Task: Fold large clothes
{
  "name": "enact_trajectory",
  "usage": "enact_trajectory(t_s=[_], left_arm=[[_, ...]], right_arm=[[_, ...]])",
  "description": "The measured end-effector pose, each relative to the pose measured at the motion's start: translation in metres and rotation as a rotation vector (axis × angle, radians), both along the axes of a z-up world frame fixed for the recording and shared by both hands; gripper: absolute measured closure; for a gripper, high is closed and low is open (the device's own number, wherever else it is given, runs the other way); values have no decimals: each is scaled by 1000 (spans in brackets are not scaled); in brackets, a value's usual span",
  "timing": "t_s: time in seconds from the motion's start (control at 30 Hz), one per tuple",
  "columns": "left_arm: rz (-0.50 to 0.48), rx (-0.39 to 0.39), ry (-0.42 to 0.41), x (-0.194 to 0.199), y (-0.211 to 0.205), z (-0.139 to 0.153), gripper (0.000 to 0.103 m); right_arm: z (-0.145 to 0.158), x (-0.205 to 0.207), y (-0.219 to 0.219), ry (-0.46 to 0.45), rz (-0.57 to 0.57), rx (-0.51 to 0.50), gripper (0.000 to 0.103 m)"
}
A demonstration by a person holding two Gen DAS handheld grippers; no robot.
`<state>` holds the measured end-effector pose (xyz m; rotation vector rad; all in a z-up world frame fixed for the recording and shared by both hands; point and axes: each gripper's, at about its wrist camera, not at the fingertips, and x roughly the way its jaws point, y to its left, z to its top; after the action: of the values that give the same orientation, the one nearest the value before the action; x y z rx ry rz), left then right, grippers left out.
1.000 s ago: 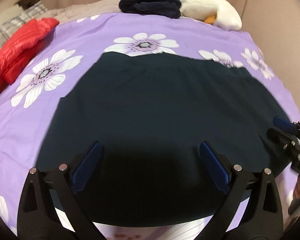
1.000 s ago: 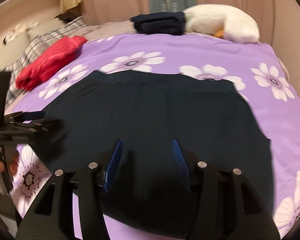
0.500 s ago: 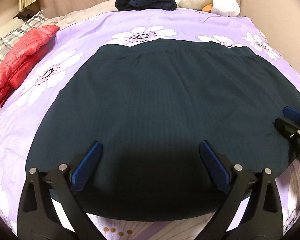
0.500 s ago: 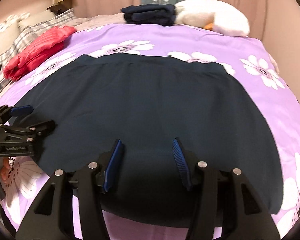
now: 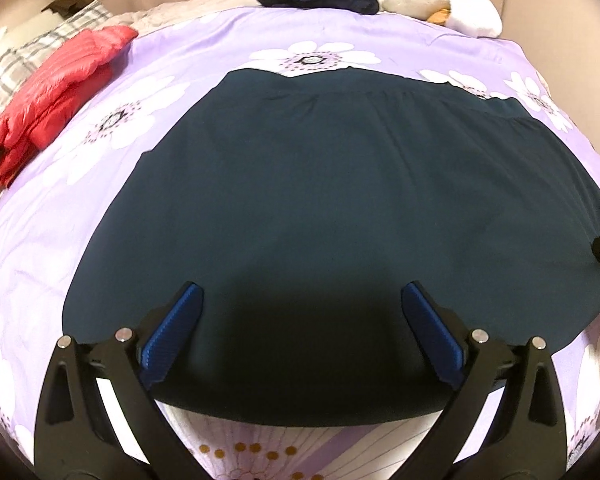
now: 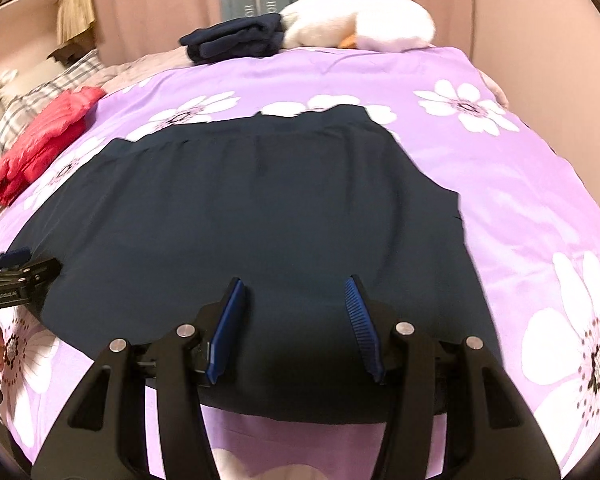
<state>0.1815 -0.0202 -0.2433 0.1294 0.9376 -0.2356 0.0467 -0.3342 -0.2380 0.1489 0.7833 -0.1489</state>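
Dark navy skirt [image 5: 340, 208] flat on purple floral bedspread [image 5: 60, 208]; left gripper [image 5: 300, 312] and right gripper [image 6: 296, 300] over near hem, jaws spread, holding nothing.

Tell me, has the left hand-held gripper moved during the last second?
Yes. In the right wrist view, the left hand-held gripper now sits lower against the dark skirt, near its lower left corner. The camera itself also moved, so the exact direction is uncertain.

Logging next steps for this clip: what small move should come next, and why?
Probably lower both open hand-held grippers, left and right, onto the near hem of the dark garment and pinch it; it lies spread flat, unfolded, and neither holds fabric.
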Motion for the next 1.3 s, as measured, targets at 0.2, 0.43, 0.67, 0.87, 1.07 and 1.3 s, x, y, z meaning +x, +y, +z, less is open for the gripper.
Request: enact_trajectory(t_s=[0.2, 0.43, 0.67, 0.87, 1.07, 1.3], left_arm=[[27, -38, 23, -2, 16, -2, 2], [54, -64, 34, -6, 28, -2, 2], [68, -74, 48, -9, 35, -4, 2], [73, -78, 51, -11, 38, -4, 2], [73, -78, 51, -11, 39, -5, 2], [73, -77, 53, -13, 41, -5, 2]], right_arm=[[-1, -11, -16, 1, -35, 77, 50], [4, -16, -24, 15, -63, 91, 50], [2, -22, -30, 10, -80, 114, 47], [2, -24, -34, 8, -93, 127, 47], [1, -31, -38, 5, -111, 134, 47], [1, -35, -45, 8, -131, 140, 47]])
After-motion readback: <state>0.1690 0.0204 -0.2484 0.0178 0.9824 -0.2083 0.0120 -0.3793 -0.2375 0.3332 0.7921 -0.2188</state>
